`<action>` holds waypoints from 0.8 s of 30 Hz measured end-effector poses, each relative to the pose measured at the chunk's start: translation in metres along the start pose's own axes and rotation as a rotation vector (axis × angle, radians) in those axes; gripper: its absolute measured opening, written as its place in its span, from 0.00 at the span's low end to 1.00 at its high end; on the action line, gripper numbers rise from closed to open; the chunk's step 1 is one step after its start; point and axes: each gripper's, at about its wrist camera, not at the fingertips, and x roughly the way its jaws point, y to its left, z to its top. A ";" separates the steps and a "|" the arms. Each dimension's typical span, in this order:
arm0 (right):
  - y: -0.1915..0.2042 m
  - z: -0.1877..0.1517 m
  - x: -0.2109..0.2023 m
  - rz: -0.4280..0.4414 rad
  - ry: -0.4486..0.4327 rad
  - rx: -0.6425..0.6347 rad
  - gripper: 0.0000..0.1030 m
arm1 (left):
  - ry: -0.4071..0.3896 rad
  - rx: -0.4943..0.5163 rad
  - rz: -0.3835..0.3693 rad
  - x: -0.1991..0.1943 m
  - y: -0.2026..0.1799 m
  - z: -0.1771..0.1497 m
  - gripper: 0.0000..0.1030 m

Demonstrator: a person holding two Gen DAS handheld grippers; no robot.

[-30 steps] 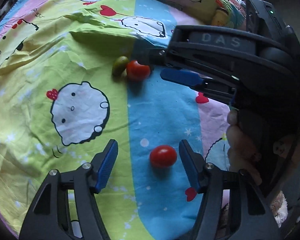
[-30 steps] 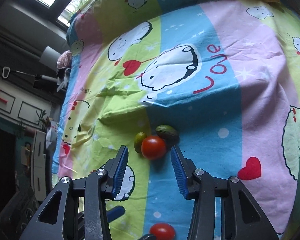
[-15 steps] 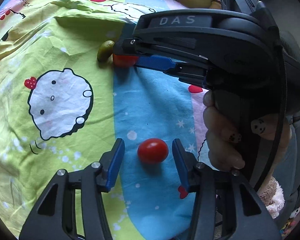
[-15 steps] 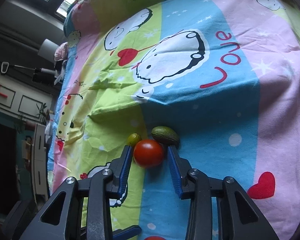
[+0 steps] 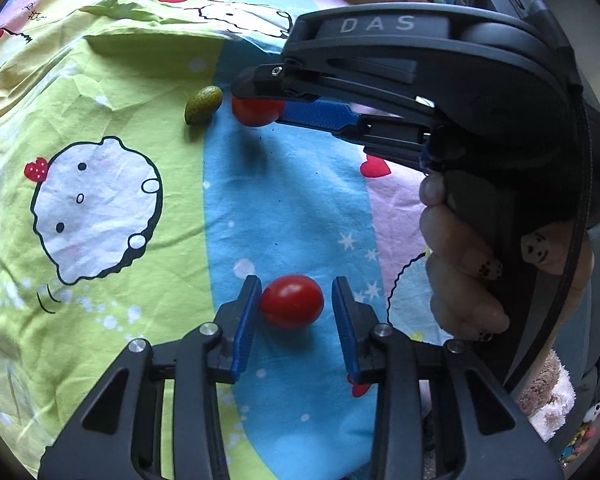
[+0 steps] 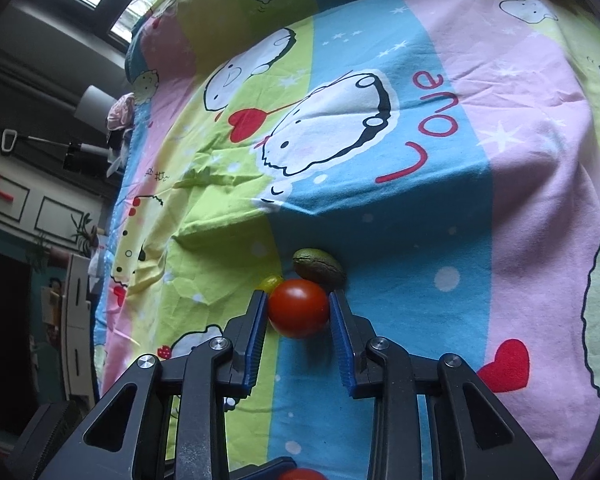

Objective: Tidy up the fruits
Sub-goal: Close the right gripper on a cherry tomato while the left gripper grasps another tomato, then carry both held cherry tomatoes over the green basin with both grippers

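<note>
Printed cotton-like bedsheet (image 5: 112,92), matt and creased, glossy smooth red tomato (image 5: 292,301), second glossy tomato (image 6: 299,308), dull olive-skinned fruit (image 6: 319,270), matt black plastic left gripper (image 5: 294,322), ribbed blue pads (image 6: 342,344), bright metal screws.

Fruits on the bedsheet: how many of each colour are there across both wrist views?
Red tomatoes: 2, one between the left pads, one between the right pads
Small yellow-green fruit: 1
Dark green fruit: 1
Total: 4
</note>
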 end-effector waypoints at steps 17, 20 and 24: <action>-0.010 -0.012 -0.053 0.014 -0.124 0.051 0.32 | -0.048 0.020 0.011 -0.004 -0.020 -0.001 0.29; -0.011 -0.015 -0.059 0.017 -0.138 0.055 0.32 | -0.088 0.016 0.019 -0.012 -0.020 -0.002 0.29; -0.013 -0.020 -0.069 0.028 -0.161 0.063 0.32 | -0.146 0.013 0.012 -0.024 -0.023 -0.001 0.29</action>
